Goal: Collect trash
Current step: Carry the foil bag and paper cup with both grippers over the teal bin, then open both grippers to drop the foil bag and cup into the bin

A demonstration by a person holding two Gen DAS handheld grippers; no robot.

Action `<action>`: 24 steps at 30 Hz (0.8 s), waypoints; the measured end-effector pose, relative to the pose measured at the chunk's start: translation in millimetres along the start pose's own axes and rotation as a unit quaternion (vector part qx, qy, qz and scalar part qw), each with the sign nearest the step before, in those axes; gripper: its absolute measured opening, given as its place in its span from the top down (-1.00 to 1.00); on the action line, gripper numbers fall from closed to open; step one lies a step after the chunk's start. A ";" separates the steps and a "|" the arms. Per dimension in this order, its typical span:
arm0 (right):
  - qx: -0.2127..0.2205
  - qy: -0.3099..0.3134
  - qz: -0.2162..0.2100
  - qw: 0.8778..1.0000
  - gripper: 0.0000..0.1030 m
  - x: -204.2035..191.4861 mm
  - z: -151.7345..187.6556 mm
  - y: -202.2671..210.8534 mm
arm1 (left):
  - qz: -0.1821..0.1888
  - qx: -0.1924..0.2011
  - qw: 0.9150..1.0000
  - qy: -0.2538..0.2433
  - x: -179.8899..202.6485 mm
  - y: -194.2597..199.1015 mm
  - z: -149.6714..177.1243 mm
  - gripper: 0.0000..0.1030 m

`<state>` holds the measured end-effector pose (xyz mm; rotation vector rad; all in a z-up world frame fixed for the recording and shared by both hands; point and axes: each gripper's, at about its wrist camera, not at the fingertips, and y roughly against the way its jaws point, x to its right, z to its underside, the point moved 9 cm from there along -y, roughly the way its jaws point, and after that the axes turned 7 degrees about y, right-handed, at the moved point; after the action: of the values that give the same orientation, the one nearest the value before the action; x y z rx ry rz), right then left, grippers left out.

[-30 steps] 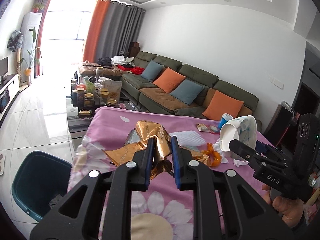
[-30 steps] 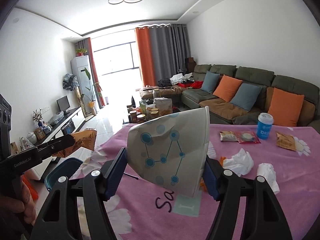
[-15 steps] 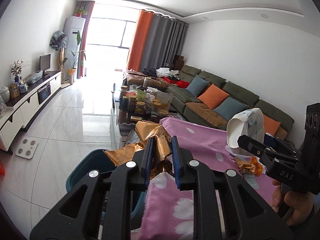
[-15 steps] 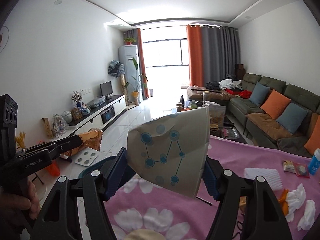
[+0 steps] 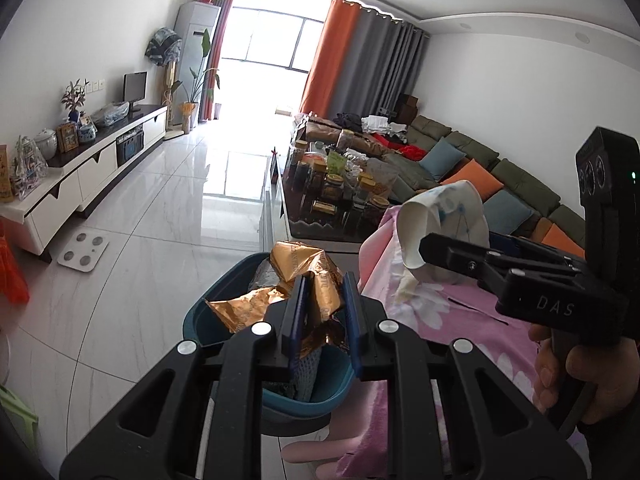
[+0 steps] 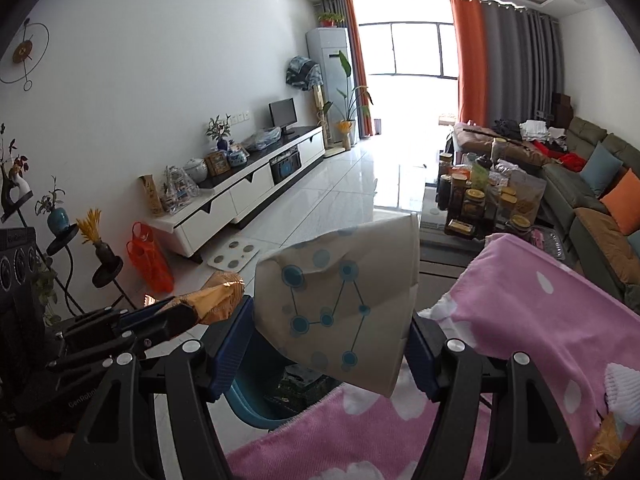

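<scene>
Both clamped: left gripper (image 5: 322,312) pinches crumpled gold wrapper (image 5: 288,280); right gripper (image 6: 332,344) squeezes dot-patterned paper cup (image 6: 340,304).

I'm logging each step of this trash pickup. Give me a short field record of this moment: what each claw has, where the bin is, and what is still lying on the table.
left claw: shut on gold wrapper, held over the bin
right claw: shut on crushed paper cup, at the table's edge by the bin
bin: teal, on the floor against the table's end, some trash inside
table: pink flowered cloth
left on table: white tissue and another gold wrapper scrap at the right edge
</scene>
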<state>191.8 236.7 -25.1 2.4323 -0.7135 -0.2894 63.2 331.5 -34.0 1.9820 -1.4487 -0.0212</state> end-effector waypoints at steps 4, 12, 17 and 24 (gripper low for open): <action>-0.049 0.002 -0.022 0.999 -0.30 -10.0 6.0 -38.7 | -0.011 -0.022 1.000 0.011 -13.8 -29.2 10.2 0.63; -0.138 0.003 -0.050 0.989 -0.30 -24.4 25.1 -99.2 | -0.020 -0.068 0.996 0.048 -44.9 -96.5 29.7 0.62; -0.182 0.009 -0.053 0.982 -0.30 -27.4 39.1 -125.8 | -0.029 -0.087 0.994 0.053 -60.5 -127.2 37.9 0.61; -0.231 0.016 -0.059 0.971 -0.30 -32.1 54.1 -148.5 | -0.035 -0.116 0.991 0.057 -69.8 -168.6 48.8 0.58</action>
<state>209.0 331.0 -154.8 2.0290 -0.4279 -0.4117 159.1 392.6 -184.7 1.8132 -1.2437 -0.1004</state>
